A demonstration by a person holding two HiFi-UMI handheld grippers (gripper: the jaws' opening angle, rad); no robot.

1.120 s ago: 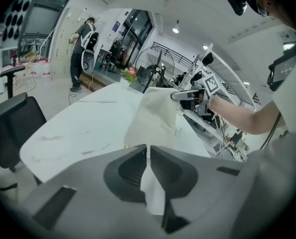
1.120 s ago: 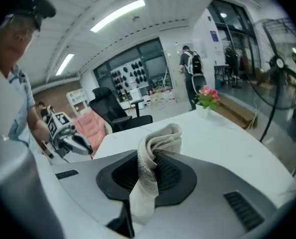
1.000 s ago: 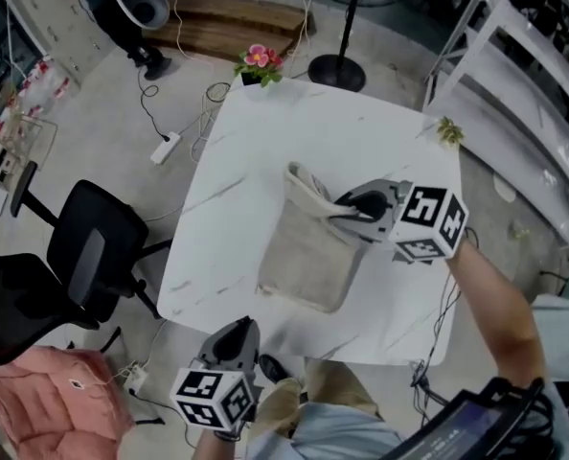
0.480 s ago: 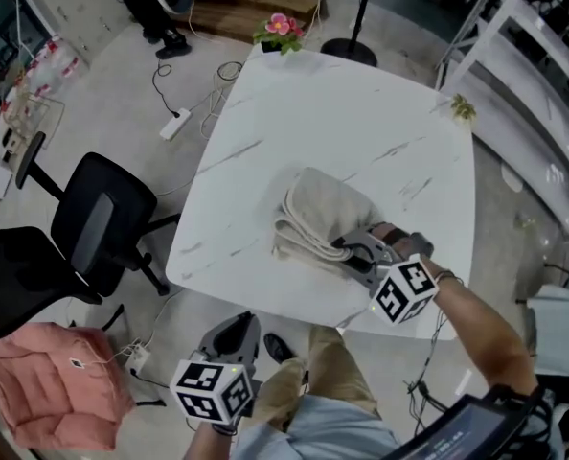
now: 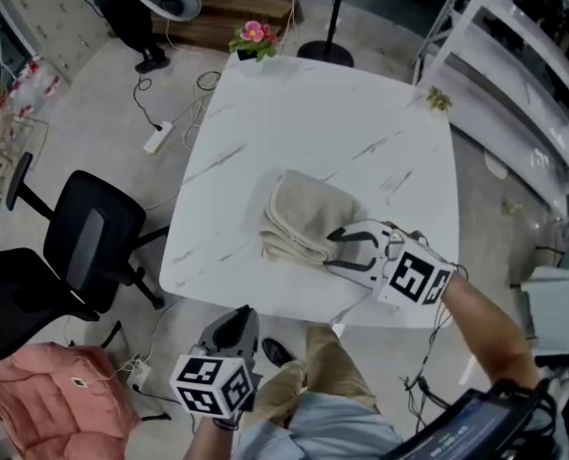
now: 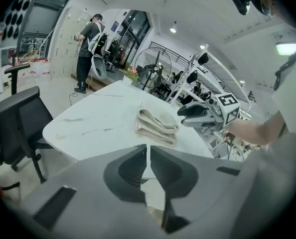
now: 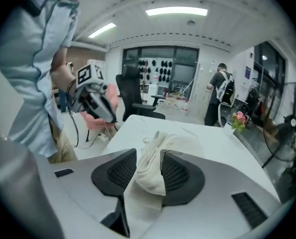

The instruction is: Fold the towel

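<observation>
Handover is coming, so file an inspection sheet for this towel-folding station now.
Surface: white marbled table.
Job's things: towel folded in layers, near the table's front edge.
Clutter: flower pot and small plant at the far corners.
Grippers: left gripper shut, empty, off the table; right gripper jaws have just been opening, towel's end between them.
Cables: power strip with cord on the floor left of the table.
Surroundings: black chair, pink seat, fan stand, shelves, a person standing far off.

Grey left gripper (image 6: 148, 151), right gripper (image 5: 334, 248), black-and-white marker cubes (image 5: 214, 392); pale blue shirt (image 5: 334, 435), khaki trousers (image 5: 329, 370)
</observation>
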